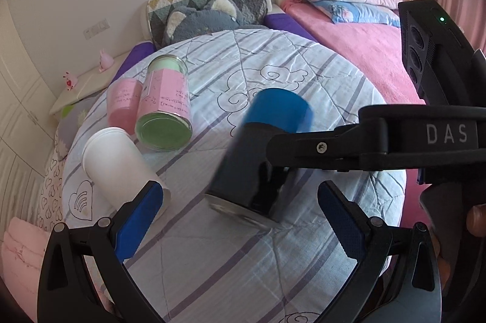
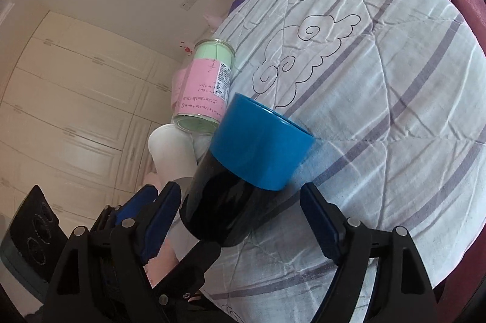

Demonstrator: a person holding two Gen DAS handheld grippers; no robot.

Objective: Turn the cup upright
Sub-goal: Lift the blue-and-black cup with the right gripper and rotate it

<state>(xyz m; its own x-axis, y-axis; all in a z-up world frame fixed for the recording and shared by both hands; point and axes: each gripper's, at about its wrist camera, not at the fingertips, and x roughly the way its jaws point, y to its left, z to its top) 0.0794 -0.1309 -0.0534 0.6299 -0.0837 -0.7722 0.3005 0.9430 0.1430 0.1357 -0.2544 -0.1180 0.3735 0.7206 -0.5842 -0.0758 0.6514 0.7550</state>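
A black cup with a blue band [image 1: 261, 153] lies tilted on the striped quilt [image 1: 303, 74], blurred in the left wrist view. In the right wrist view the cup [image 2: 243, 171] sits between my right gripper's [image 2: 240, 216] open blue pads, which stand wide on both sides without touching it. The right gripper [image 1: 273, 159] reaches in from the right in the left wrist view. My left gripper [image 1: 240, 216] is open and empty, just in front of the cup. A white cup [image 1: 121, 165] lies on its side by the left pad [image 1: 136, 222].
A glass jar with a pink label [image 1: 165, 104] and a pink cup [image 1: 123, 104] lie on the quilt at the left. A grey plush toy [image 1: 200, 19] and pillows [image 1: 358, 10] are at the bed's head. Wardrobe doors [image 2: 76, 110] stand to the left.
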